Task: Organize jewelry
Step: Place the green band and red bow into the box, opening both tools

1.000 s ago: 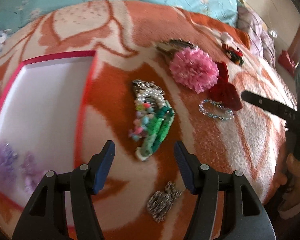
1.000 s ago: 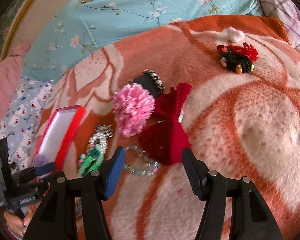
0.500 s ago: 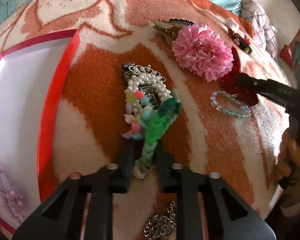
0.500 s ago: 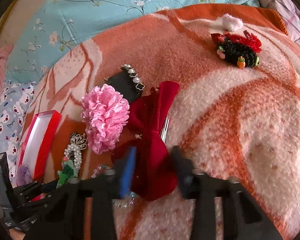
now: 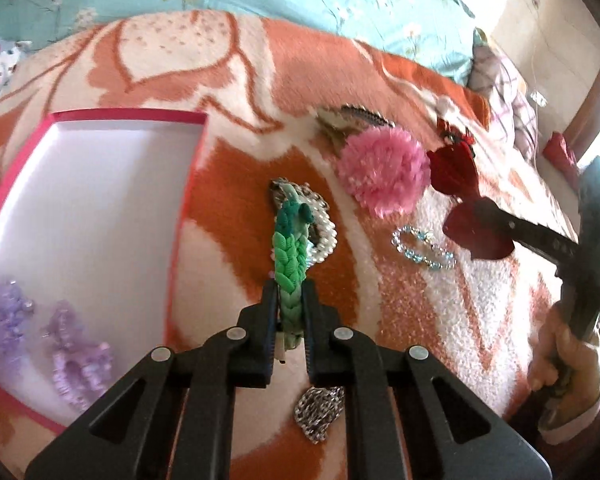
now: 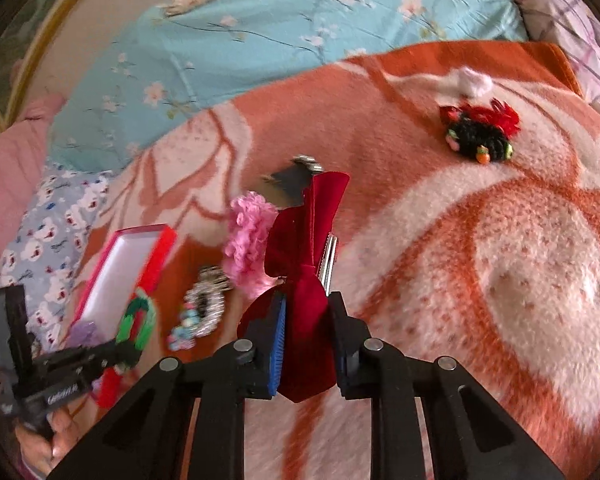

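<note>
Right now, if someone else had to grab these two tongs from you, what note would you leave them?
Left tongs: shut on the green braided bracelet.
Right tongs: shut on the red velvet bow.
Red box, on your left: holds two purple pieces.
Not yet boxed, on the blanket: pink pompom, pearl piece, blue bead bracelet, silver chain, dark comb clip, black-and-red clip.
Left to do: probably box both held pieces, then the rest.

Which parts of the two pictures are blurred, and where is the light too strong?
Left wrist view: purple ornaments in the red box look soft; window corner at right is overexposed. Right wrist view: pink flower and box are motion-smeared; the red bow stays sharp.
</note>
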Motion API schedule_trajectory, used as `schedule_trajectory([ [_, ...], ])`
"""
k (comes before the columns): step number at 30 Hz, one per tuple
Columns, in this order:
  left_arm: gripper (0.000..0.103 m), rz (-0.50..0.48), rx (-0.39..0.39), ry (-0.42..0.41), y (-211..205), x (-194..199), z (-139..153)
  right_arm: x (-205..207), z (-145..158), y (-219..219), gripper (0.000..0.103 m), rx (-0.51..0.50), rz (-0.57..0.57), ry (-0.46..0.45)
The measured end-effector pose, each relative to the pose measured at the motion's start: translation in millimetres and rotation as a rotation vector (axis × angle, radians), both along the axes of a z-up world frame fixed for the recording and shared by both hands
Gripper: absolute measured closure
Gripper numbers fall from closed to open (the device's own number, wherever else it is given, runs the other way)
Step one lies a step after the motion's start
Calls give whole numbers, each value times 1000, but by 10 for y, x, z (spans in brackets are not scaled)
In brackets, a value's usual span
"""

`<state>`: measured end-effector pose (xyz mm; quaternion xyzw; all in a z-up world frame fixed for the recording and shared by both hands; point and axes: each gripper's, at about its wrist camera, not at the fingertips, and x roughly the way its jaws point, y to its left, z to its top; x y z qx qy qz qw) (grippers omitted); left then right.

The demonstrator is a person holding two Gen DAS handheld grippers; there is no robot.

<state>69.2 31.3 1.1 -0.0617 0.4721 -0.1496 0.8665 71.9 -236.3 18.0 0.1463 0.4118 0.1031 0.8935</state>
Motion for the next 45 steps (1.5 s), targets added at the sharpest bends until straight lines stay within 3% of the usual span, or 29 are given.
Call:
schedule_trajectory([
  [9,94,82,-20,-23,349,-113,88,-98,177,460,83,40,111,-26],
  [25,94,216,-25,-59,1039,-198,183,-24,220,1381,83,64,291,-30],
  [45,94,338,5,-21,1693,94,-23,422,-58,2355,83,115,431,38],
])
